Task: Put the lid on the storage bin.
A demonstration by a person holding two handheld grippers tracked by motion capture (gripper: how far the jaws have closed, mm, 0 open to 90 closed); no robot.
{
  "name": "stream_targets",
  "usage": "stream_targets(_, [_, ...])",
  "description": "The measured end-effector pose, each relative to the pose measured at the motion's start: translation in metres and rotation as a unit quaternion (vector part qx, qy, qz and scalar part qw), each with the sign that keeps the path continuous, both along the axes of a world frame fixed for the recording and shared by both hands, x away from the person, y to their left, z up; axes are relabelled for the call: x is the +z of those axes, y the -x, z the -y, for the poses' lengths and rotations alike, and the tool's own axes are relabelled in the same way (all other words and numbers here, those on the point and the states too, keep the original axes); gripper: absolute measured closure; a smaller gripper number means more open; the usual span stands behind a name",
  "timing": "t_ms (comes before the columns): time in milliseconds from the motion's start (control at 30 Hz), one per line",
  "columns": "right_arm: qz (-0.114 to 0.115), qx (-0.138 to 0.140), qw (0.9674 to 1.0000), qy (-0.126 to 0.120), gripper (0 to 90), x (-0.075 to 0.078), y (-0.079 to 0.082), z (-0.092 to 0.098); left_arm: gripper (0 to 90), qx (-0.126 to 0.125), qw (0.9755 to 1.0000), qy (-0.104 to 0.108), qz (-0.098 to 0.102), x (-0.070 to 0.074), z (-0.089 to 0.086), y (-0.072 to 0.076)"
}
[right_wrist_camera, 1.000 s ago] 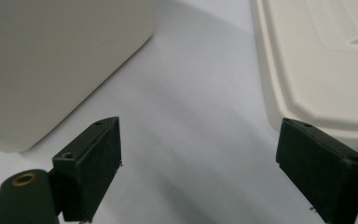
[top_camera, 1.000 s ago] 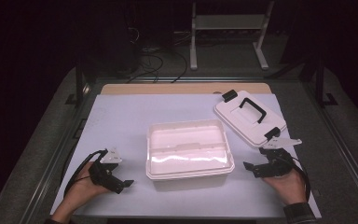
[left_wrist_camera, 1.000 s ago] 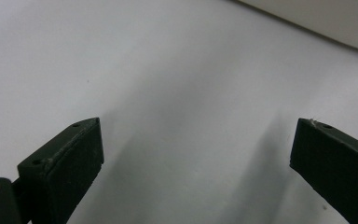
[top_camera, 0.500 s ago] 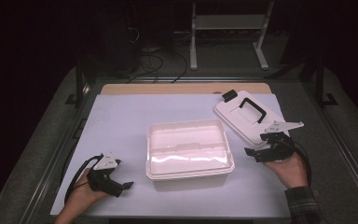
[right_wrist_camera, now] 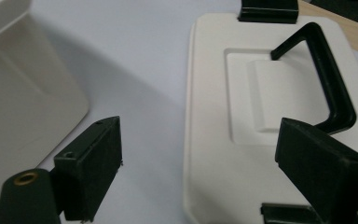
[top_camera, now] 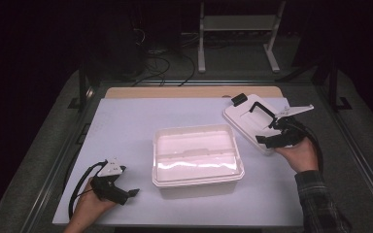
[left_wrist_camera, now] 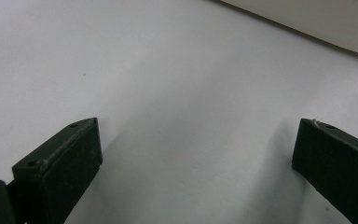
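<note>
Right gripper [top_camera: 272, 131], jaws wide, hovers over one flat white lid [top_camera: 252, 121] with black handle [right_wrist_camera: 326, 74]; left gripper [top_camera: 126, 194] wide too.

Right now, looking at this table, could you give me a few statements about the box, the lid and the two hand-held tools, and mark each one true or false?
1. The lid sits closed on the white box. False: it lies flat on the table beside the box, which is open.
2. The right gripper has its fingers spread apart at the lid's near edge. True.
3. The lid's black handle is clamped by the right gripper. False: the handle lies free, ahead of the fingers.
4. The left gripper is open and holds nothing. True: in the left gripper view, bare table shows between its fingers.
5. The left gripper rests inside the box. False: it is near the table's front left corner.
</note>
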State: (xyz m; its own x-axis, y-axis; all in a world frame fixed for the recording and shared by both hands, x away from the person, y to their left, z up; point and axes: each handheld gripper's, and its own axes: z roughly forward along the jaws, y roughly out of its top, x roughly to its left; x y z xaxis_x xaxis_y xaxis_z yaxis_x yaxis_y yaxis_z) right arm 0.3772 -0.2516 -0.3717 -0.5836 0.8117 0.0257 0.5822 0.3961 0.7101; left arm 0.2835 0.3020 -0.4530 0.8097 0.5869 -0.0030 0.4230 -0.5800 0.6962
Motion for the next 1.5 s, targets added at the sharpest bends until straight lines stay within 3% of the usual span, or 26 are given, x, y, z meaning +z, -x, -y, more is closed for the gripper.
stream_targets(367, [-0.015,-0.014,0.9995,0.022,18.6,0.008,-0.043,0.008,0.4,0.000,1.0000,0.000,0.000,0.000,0.000,0.000])
stream_targets(633, [-0.034,-0.007,0.9986,0.040,23.1,0.010,-0.077,0.013,0.4,0.000,1.0000,0.000,0.000,0.000,0.000,0.000])
stream_targets(933, [-0.056,-0.003,0.9974,0.045,31.2,0.000,-0.110,0.017,0.4,0.000,1.0000,0.000,0.000,0.000,0.000,0.000])
stream_targets(1067, [-0.060,-0.012,0.9971,0.046,38.4,-0.007,-0.123,0.021,0.4,-0.001,1.0000,0.000,0.000,0.000,0.000,0.000])
stream_targets(1233, [-0.085,-0.024,0.9948,0.051,48.8,-0.020,-0.136,0.025,0.4,0.000,1.0000,0.000,0.000,0.000,0.000,0.000])
stream_targets(1400, [-0.088,-0.011,0.9941,0.062,80.6,-0.026,-0.136,0.022,0.4,0.000,1.0000,0.000,0.000,0.000,0.000,0.000])
stream_targets(1500, [-0.088,0.001,0.9943,0.060,83.7,-0.023,-0.134,0.019,0.4,0.000,1.0000,0.000,0.000,0.000,0.000,0.000])
